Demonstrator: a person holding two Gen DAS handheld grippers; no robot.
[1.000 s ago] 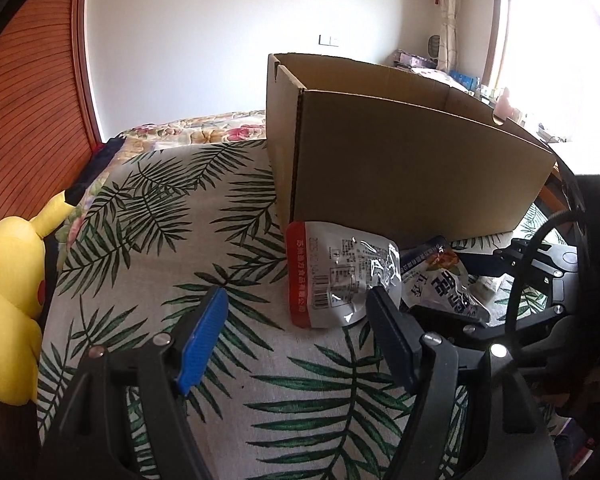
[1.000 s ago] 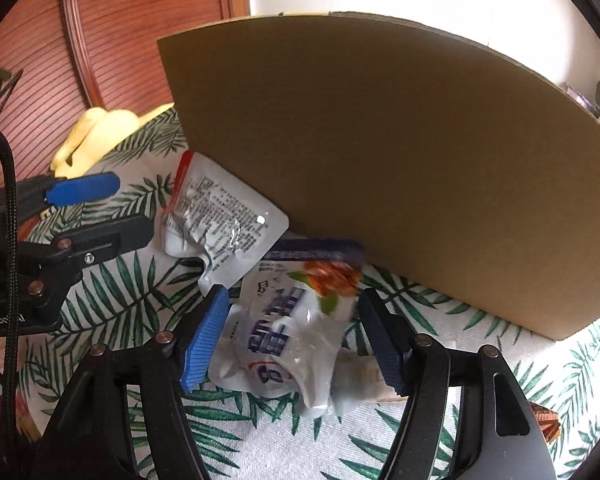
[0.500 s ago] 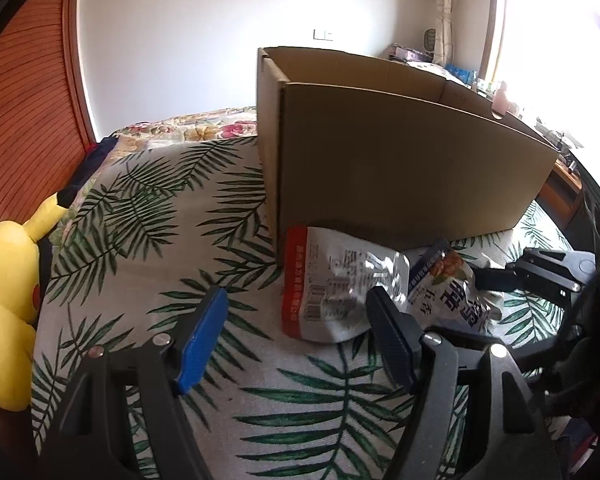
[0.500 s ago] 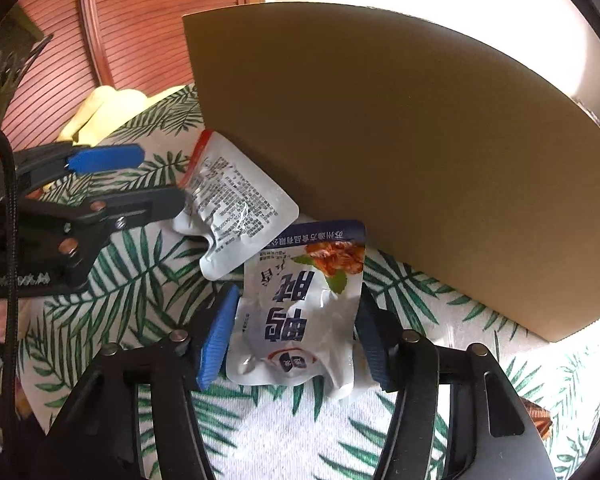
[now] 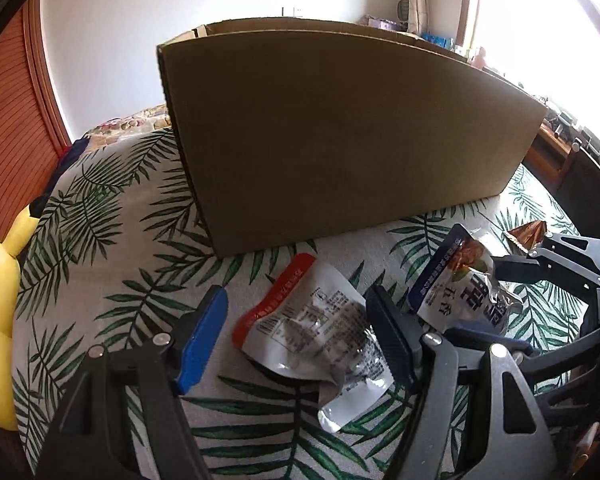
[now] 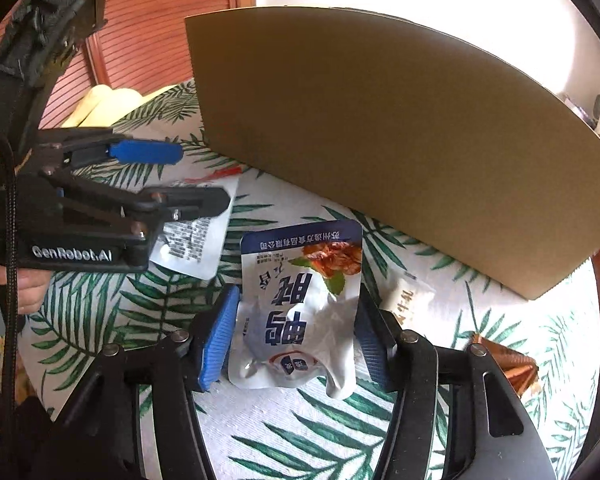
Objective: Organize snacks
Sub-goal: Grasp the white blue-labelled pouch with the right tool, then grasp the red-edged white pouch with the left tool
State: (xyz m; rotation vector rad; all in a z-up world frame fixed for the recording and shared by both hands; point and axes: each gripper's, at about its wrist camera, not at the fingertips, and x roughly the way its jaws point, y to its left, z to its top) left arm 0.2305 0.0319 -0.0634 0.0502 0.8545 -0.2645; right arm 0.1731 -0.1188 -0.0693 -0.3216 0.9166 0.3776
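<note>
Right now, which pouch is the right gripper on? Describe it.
Find the big cardboard box on the leaf-print cover. In front of it, the right gripper pinches a white pouch. Unlike the red-edged pouch beside it, its top band is dark blue.

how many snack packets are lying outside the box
4: red-edged pouch between the left gripper's fingers, blue-topped pouch in the right gripper, small pale packet, brown wrapper. Others may be hidden.

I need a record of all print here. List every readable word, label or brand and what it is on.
"GenRobot.AI": side of the left gripper.
"苏州遠方食品有限公司": blue band of the blue-topped pouch, upside down.
"鸭肫": large blue characters, same pouch.
Red-edged pouch: label and barcode too small to read.
Pale packet: characters unclear.
</note>
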